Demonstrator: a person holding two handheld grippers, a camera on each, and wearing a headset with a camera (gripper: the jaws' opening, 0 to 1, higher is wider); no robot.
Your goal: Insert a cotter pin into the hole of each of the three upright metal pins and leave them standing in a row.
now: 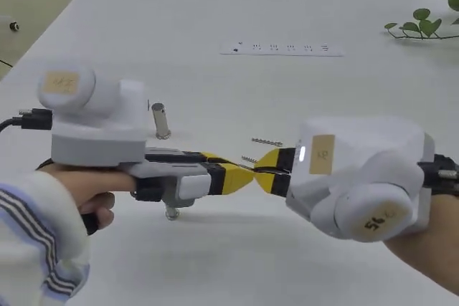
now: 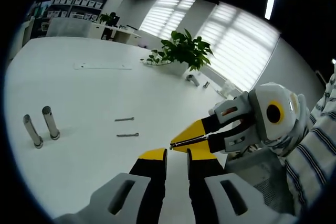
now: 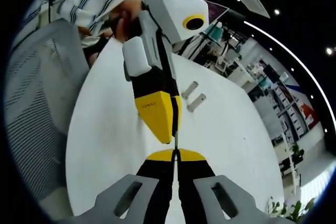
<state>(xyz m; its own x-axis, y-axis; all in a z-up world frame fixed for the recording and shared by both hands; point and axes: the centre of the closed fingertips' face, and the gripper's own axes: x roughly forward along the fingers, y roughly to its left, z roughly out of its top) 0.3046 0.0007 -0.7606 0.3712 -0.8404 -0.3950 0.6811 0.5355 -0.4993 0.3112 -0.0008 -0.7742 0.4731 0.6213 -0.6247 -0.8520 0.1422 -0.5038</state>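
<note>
My right gripper [image 3: 176,153] is shut on a thin cotter pin [image 3: 176,141] that sticks out ahead of its yellow tips. That cotter pin [image 2: 182,141] points at the tips of my left gripper [image 2: 177,153], whose jaws stand a narrow gap apart with nothing between them. In the head view the left gripper [image 1: 246,170] and right gripper [image 1: 261,170] meet tip to tip above the table. Two upright metal pins [image 2: 51,123] [image 2: 31,131] stand side by side to the left. One upright pin [image 1: 160,120] stands behind the left gripper. Two loose cotter pins [image 1: 267,142] [image 1: 249,158] lie just behind the tips.
The white table [image 1: 237,5] stretches far ahead. A white power strip [image 1: 281,49] lies at the back and plant leaves [image 1: 424,25] reach in at the far right. A small metal end [image 1: 172,213] shows under the left gripper; what it is I cannot tell.
</note>
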